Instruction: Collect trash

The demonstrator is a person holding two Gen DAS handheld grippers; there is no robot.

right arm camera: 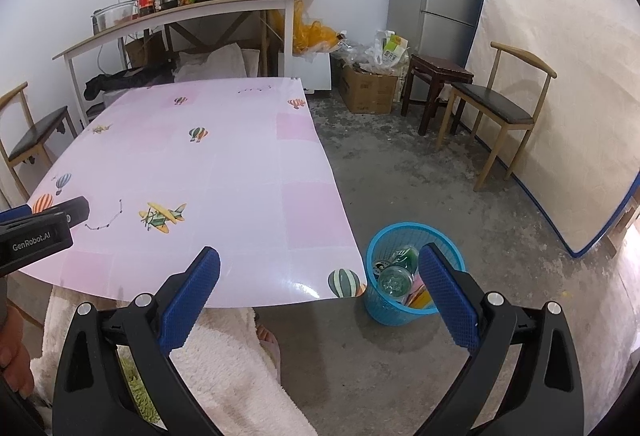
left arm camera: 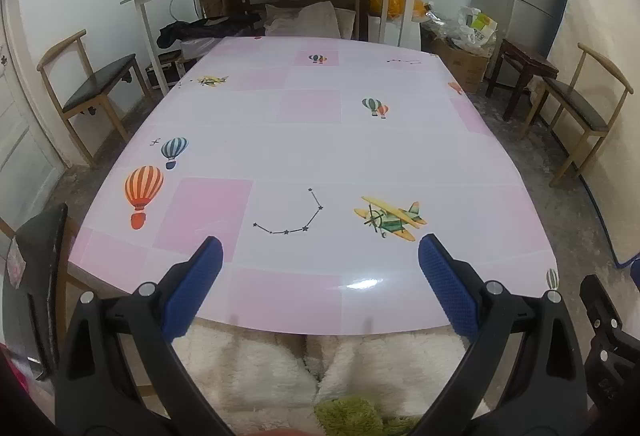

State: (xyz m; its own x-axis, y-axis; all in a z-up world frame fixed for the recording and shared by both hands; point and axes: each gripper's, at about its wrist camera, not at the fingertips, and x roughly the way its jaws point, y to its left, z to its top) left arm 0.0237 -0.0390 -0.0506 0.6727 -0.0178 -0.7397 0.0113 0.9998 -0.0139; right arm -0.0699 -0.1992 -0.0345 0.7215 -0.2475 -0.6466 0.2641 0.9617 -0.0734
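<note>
We held our left gripper (left arm camera: 320, 256) over the near edge of the pink table (left arm camera: 312, 140), and its jaws were wide apart with nothing in them. Our right gripper (right arm camera: 320, 268) was wide too and held nothing. It pointed past the table's corner, toward the blue basket (right arm camera: 384, 310) on the floor just beside that corner.

The trash was in the basket. We saw a green bottle (right arm camera: 396, 278), and some yellow and pink wrappers (right arm camera: 420, 296) under it.

We think the job was about done. The basket looked light, so a bump from our right gripper could tip it and spill the trash back out.

We counted one table, one basket and one bottle. We counted two wooden chairs (right arm camera: 500, 108), one at each side, and one dark stool (right arm camera: 438, 76). We could not count the wrappers. We saw no trash on the table.
</note>
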